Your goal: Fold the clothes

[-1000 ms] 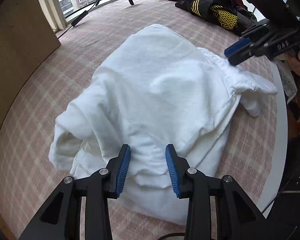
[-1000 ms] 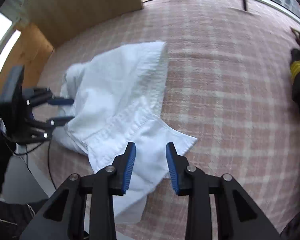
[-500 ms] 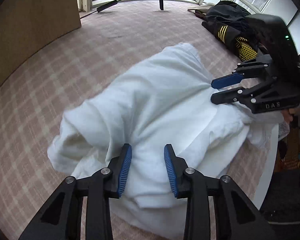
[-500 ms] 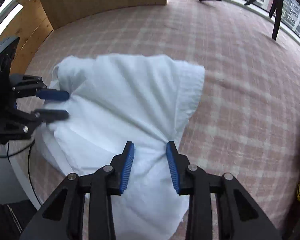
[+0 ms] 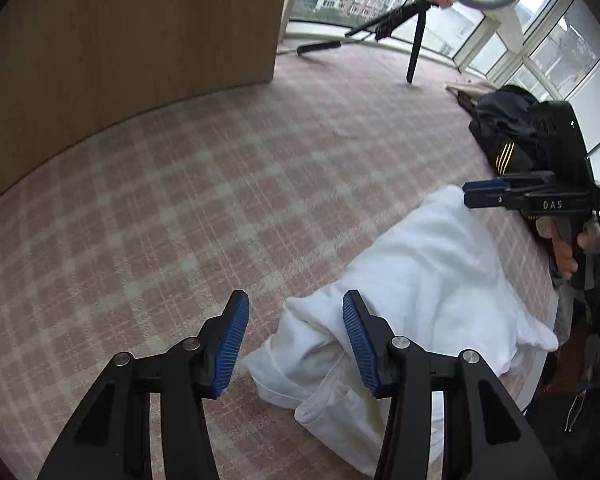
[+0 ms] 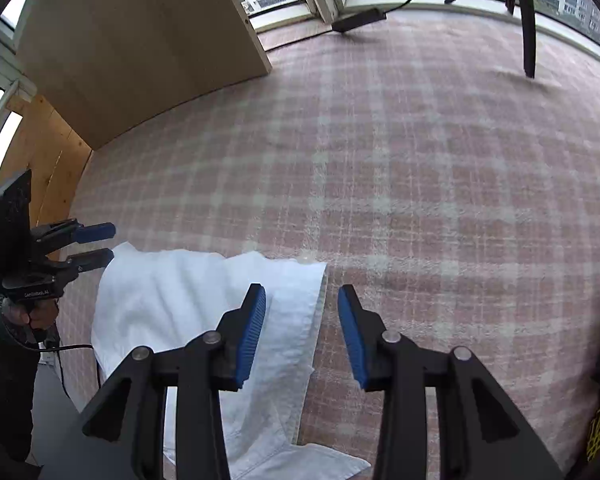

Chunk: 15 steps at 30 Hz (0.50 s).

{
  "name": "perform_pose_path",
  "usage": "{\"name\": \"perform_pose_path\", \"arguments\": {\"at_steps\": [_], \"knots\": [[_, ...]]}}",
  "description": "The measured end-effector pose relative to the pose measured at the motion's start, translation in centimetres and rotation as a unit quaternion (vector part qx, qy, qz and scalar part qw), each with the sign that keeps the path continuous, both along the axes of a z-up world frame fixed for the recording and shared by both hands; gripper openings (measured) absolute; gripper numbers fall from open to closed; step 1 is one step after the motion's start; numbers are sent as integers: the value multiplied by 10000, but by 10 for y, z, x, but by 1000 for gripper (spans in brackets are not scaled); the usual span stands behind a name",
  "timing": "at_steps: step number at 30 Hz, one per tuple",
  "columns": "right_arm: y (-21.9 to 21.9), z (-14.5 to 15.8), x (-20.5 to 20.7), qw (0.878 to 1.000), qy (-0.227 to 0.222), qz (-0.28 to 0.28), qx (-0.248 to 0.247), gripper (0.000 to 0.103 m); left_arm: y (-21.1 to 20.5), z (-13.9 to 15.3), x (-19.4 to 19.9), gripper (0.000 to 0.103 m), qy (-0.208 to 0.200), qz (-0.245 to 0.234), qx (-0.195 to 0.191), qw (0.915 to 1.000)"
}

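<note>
White garment (image 5: 428,280): lies folded into a long bundle on the pink plaid cover (image 5: 220,200); at 4 o'clock in the left wrist view, at 7 o'clock in the right wrist view (image 6: 180,300).
Left gripper (image 5: 296,340): jaws opening, nothing gripped; the bundle's near end lies under and beside the right-hand pad.
Right gripper (image 6: 302,332): jaws opening, empty; the garment's hem lies beneath the gap.
Cut off: the garment's lower end runs behind the gripper arms and out of frame.
Dark clothing (image 5: 504,136): at 2 o'clock, partly hidden by the right gripper's body.
Hand (image 6: 40,314): only its fingers show.
</note>
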State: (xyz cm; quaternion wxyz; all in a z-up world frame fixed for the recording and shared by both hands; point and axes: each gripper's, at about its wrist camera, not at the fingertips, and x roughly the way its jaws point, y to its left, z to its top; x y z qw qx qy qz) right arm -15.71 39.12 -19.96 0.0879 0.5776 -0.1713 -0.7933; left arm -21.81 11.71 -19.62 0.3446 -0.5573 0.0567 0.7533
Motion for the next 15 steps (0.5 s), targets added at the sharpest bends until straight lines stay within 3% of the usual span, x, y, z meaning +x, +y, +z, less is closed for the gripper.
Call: {"name": "perform_pose_path", "arguments": {"at_steps": [1, 3, 6, 7, 8, 10, 11, 13, 15], "knots": [[2, -2, 1, 9999, 10, -37, -158, 38, 1, -4, 1, 47, -73, -72, -15, 9999], [5, -7, 4, 9987, 20, -102, -502, 53, 0, -6, 4, 44, -249, -158, 187, 9994], [0, -15, 1, 9980, -87, -74, -614, 53, 1, -6, 8, 30, -309, -111, 303, 9990], [-3, -15, -1, 9983, -79, -16, -573, 49, 2, -6, 10, 27, -272, -112, 294, 9991], [-7, -16, -2, 9986, -70, 42, -532, 33, 4, -5, 13, 23, -167, -141, 239, 9995], [-11, -12, -2, 9988, 15, 142, -462, 23, 5, -3, 20, 15, 55, -222, 45, 9997], [-12, -9, 0, 9989, 87, 182, -429, 8, 5, -2, 23, 12, 170, -277, -89, 9994], [-9, -4, 7, 9992, 219, 210, -253, 8, 4, -7, 27, 8, 323, -358, -400, 9980], [-11, -11, 9, 9993, 116, 280, 222, 7, -6, -17, 21, 5, 112, -128, -505, 9986]]}}
